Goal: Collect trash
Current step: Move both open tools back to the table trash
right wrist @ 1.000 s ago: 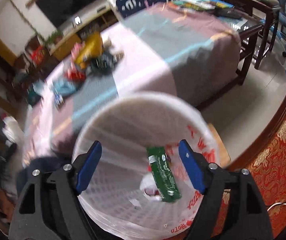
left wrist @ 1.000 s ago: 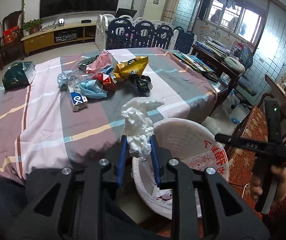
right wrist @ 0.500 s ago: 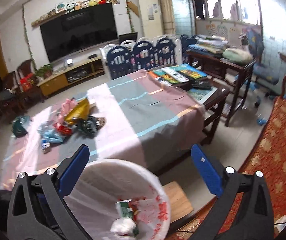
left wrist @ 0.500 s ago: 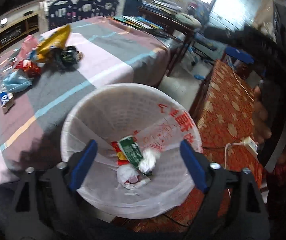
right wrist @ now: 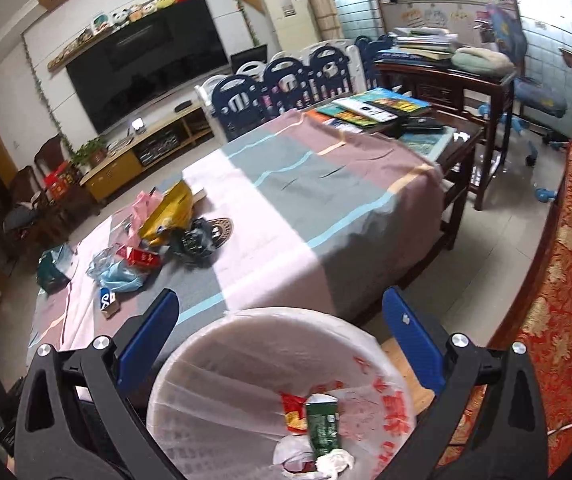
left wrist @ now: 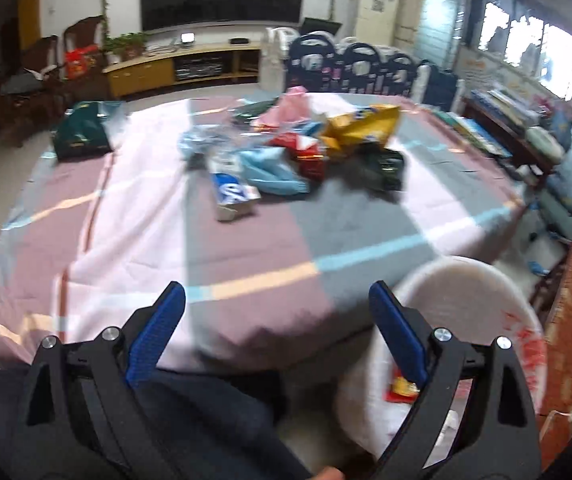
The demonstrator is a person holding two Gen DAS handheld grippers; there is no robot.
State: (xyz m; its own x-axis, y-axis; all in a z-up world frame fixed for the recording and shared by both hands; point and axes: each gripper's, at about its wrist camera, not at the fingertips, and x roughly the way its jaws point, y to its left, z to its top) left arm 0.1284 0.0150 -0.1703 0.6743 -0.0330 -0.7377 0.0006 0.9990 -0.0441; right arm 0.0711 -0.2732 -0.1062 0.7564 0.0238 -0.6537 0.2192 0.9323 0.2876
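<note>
A pile of trash [left wrist: 297, 152] lies mid-table: a yellow bag [left wrist: 365, 124], a pink bag, a red wrapper, a blue wrapper [left wrist: 272, 170], a dark packet [left wrist: 381, 164] and a small blue-white box [left wrist: 232, 196]. The pile also shows in the right wrist view [right wrist: 166, 236]. A white lined bin [right wrist: 246, 368] stands off the table's near edge, holding a green packet [right wrist: 321, 428], a red wrapper and crumpled tissue [right wrist: 335, 460]. My left gripper [left wrist: 278, 328] is open and empty over the table's near edge. My right gripper [right wrist: 280, 336] is open and empty above the bin.
A dark green pouch [left wrist: 82, 136] lies at the table's far left. Books [right wrist: 369, 112] are stacked at the table's far right end. A wooden desk [right wrist: 445, 80] and a red patterned sofa [right wrist: 565, 280] stand to the right. Chairs stand behind the table.
My left gripper opened and dropped the white tissue into the bin, then swung back toward the table. My right gripper rose from inside the bin after releasing the green packet.
</note>
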